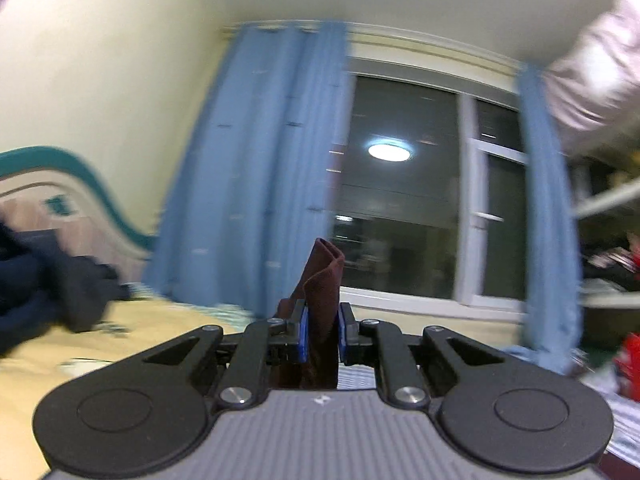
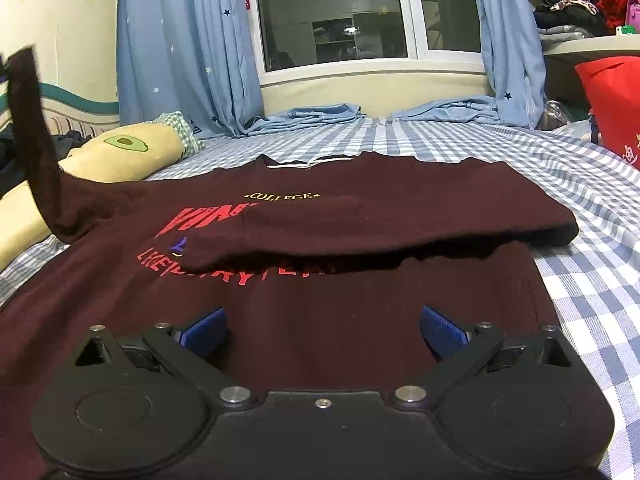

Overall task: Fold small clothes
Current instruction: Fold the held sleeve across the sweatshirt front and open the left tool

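Observation:
A maroon T-shirt [image 2: 320,320] with red and yellow print lies face up on the checked bed. Its right sleeve side [image 2: 400,220] is folded over the chest. My right gripper [image 2: 322,330] is open and empty, low over the shirt's lower part. My left gripper [image 1: 322,334] is shut on a bunch of the maroon fabric [image 1: 322,276] and holds it raised, pointing toward the window. In the right wrist view that lifted left sleeve [image 2: 30,128] rises at the left edge; the left gripper itself is out of that view.
A blue-and-white checked sheet [image 2: 580,280] covers the bed. An avocado-print pillow [image 2: 120,152] lies at the left. Blue curtains [image 2: 180,48] flank the window. A red bag [image 2: 612,104] stands at the right. Dark clothes [image 1: 48,280] lie by the headboard.

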`<state>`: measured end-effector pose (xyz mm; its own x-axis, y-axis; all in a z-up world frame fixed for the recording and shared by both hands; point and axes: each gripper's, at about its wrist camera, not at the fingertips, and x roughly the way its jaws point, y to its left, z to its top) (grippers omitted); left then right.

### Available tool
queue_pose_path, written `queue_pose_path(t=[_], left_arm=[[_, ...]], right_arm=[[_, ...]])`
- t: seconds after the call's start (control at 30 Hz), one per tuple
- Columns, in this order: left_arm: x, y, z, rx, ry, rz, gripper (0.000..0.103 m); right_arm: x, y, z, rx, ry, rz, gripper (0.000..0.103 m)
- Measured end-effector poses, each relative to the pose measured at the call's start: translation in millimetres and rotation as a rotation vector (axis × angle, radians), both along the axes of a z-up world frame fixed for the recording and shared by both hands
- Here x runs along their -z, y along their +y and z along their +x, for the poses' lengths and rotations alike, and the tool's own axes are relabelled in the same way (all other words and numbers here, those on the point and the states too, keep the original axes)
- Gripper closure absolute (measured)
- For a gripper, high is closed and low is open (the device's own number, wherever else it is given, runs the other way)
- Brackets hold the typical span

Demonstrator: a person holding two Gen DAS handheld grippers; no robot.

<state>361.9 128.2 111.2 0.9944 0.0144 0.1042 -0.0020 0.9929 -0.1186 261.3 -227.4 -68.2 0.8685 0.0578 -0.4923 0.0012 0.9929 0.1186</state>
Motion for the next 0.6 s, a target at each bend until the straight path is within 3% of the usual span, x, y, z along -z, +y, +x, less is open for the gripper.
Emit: queue_pose_path(t=[0.2, 0.33, 0.43, 0.6], left_arm=[[32.4, -90.8, 5.5, 0.244, 0.077, 0.083, 0.088], [71.8, -141.5, 0.9, 0.373, 0.18, 0.116, 0.088], [109.5, -165.5, -0.4, 0.423, 0.281, 0.127, 0.088], [153.4, -170.6, 4.2, 0.471, 0.457, 0.102, 0.087]], right_arm=[[-2.2, -1.3, -9.9, 0.039, -0.05, 0.002, 0.0], [-7.5, -4.5, -24.2, 0.124, -0.11, -0.004, 0.0], [-13.7, -11.8, -31.8, 0.185, -0.136, -0.001, 0.0], [-20.6, -26.8, -36.9, 0.229, -0.152, 0.02, 0.0]])
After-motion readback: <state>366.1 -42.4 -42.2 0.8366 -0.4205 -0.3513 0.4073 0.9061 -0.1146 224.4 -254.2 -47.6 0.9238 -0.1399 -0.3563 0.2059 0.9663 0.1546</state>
